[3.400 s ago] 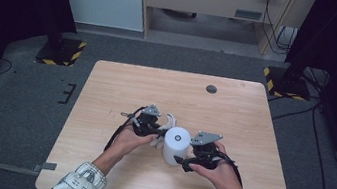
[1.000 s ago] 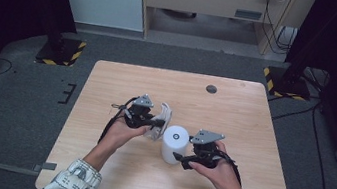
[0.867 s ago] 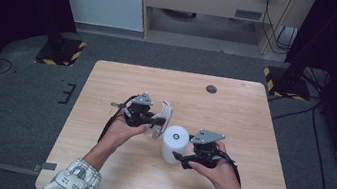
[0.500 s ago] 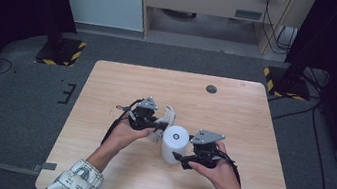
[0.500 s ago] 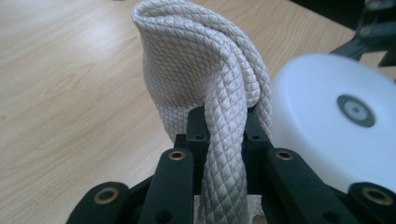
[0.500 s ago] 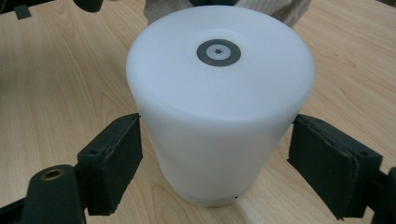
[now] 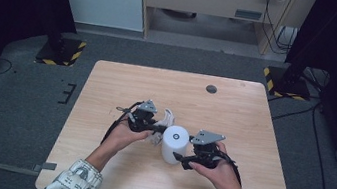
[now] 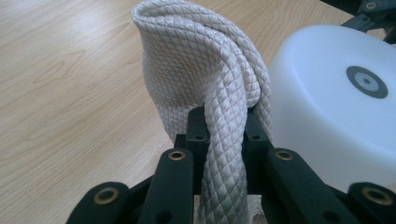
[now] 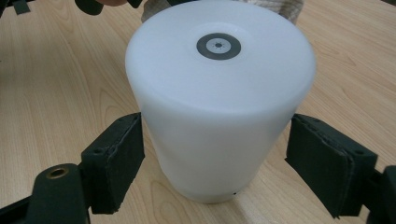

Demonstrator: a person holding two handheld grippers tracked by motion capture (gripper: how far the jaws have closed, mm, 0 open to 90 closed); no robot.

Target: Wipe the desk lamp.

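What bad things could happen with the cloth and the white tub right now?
The right gripper has its jaws open around the white tub, one pad touching and the other apart, so a push from the cloth might slide or tip it. The left gripper pinches only a fold, which might slip out.

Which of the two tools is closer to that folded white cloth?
Left. The left tool is clamped on the cloth, which stands up between its jaws. The right tool is on the far side of the white container, its jaws open around it.
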